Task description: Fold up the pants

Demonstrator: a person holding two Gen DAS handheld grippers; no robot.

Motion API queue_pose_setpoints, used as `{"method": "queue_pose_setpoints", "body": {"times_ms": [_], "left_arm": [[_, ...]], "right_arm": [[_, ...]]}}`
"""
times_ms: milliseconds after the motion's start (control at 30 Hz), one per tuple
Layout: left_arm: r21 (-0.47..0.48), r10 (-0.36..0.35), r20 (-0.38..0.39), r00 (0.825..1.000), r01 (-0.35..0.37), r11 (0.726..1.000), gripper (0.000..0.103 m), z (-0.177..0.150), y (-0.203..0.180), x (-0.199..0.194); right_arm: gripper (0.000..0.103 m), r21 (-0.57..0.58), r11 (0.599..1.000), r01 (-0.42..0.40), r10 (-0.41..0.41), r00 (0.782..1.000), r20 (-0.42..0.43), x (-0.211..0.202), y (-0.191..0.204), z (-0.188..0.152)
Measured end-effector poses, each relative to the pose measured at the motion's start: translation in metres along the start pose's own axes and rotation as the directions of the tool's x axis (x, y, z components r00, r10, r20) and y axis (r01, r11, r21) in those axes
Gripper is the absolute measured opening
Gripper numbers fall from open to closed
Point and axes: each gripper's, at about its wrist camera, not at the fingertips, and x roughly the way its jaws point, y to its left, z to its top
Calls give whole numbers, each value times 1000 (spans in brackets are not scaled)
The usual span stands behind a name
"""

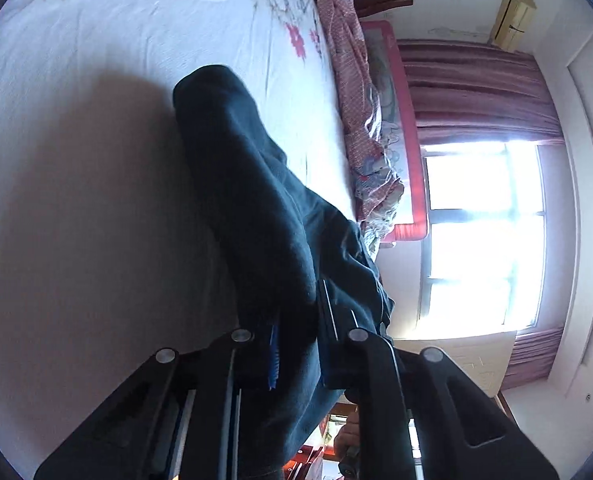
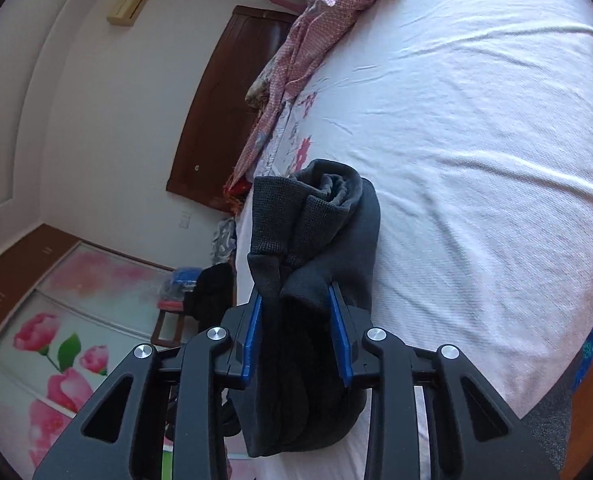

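Both the left gripper and right gripper clamp dark pants over the bed; a pink quilt lies upper right.

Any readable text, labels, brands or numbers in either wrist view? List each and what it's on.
None readable in either view.
Pants: dark fabric and ribbed cuff, no tag or print visible.
Left gripper and right gripper: plain black and blue, no markings.
Bedsheet: red flower pattern only.
Red-framed picture: image only, any lettering too blurred to tell.
Wall unit: no legible brand.
Wardrobe door: pink flower print, no words.
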Motion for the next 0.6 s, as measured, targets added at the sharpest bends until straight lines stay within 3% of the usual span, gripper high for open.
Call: {"method": "queue_pose_setpoints", "body": {"times_ms": [200,267,333,433,567,600], "left_arm": [[72,-7,45,999,4,997,13,37,-35,-28],[107,-11,72,997,3,994,14,52,-48,-45],[139,-9,103,995,-5,990,14,67,-58,-67],[192,25,160,987,-56,980,14,84,-62,-110],[177,135,132,982,-157,972,14,92,-24,-142],[152,190,117,975,-207,967,14,92,-7,-144]], "right_arm": [[26,-69,995,-67,66,998,-12,34,50,15],[17,-86,992,-94,93,996,-18,48,63,14],[0,-91,984,-156,155,988,-18,63,74,12],[0,-68,983,-173,169,984,-60,86,85,-2],[2,-92,994,-66,53,989,-137,99,81,-29],[14,-83,996,-10,-1,992,-129,97,73,-32]]}}
